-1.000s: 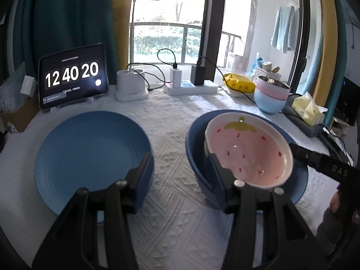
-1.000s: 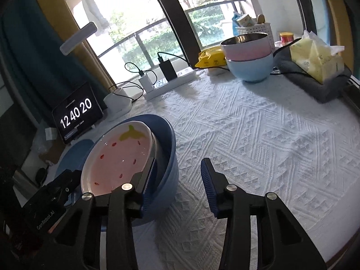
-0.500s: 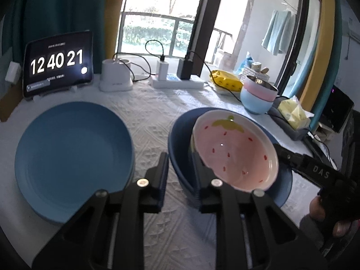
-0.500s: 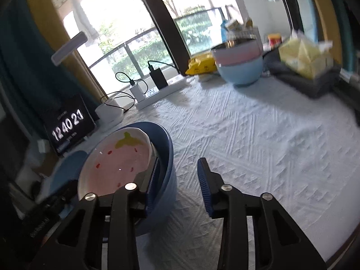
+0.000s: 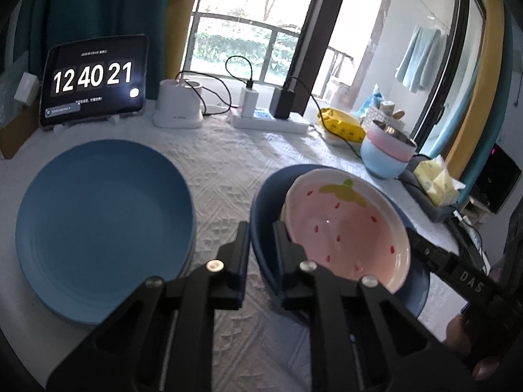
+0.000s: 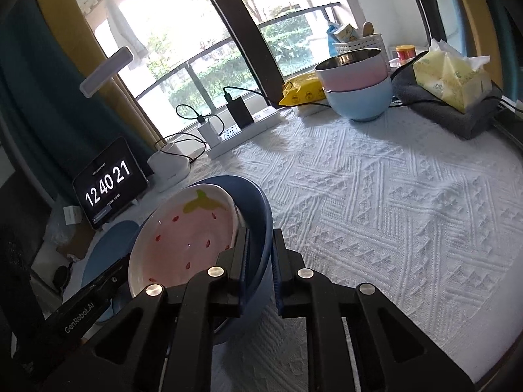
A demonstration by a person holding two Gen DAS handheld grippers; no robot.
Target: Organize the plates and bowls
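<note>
- Blue bowl (image 5: 261, 225) sits on the white tablecloth (image 6: 376, 202), and a pink strawberry dish (image 5: 346, 225) leans tilted inside it.
- Left gripper (image 5: 260, 235) is clamped on the bowl's near-left rim.
- Right gripper (image 6: 261, 245) is clamped on the rim at the other side.
- Only the left view shows the whole big blue plate (image 5: 101, 222) lying beside the bowl.
- Only the right view shows the wide bare cloth and the full stack of pink and blue bowls (image 6: 356, 85) far back.

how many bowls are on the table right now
4: strawberry bowl tilted inside the dark blue bowl; pink bowl stacked in the light blue bowl near the window. Others may be hidden.
</note>
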